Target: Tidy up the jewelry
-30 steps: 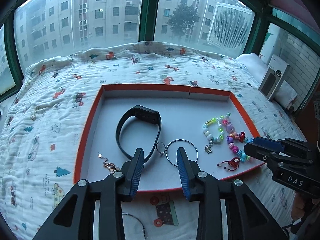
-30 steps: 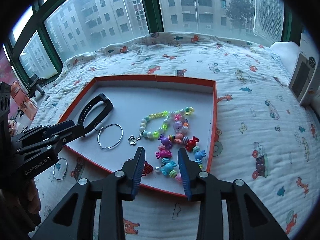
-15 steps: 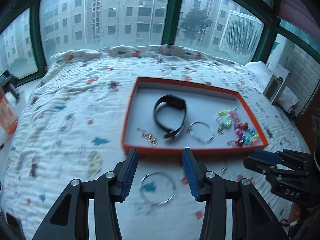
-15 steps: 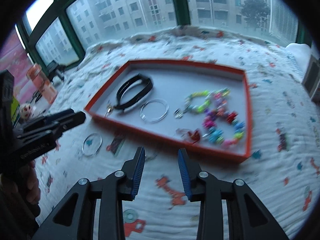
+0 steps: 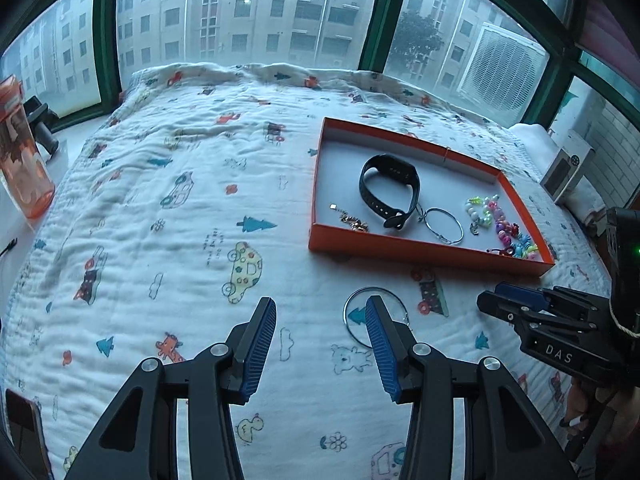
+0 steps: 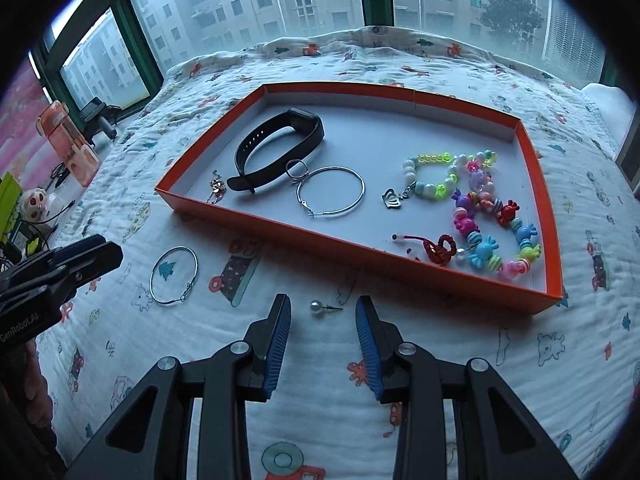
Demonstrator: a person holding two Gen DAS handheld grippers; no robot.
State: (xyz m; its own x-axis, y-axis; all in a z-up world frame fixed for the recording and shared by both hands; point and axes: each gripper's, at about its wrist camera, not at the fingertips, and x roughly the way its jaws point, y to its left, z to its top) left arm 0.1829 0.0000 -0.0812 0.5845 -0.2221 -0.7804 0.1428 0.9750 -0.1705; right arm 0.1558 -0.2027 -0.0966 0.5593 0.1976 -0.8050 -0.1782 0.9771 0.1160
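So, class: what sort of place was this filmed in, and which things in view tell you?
Probably a bedroom or enclosed balcony in a flat: a quilted blanket with cartoon prints covers a bed-like surface, and big green-framed windows look onto apartment blocks.

Hoop (image 6: 174, 275) and stud (image 6: 319, 307) before tray (image 6: 360, 254)

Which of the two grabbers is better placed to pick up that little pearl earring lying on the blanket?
The right gripper, probably. The pearl earring lies just ahead, between its open fingers. The left gripper, also open, sits by the silver hoop instead.
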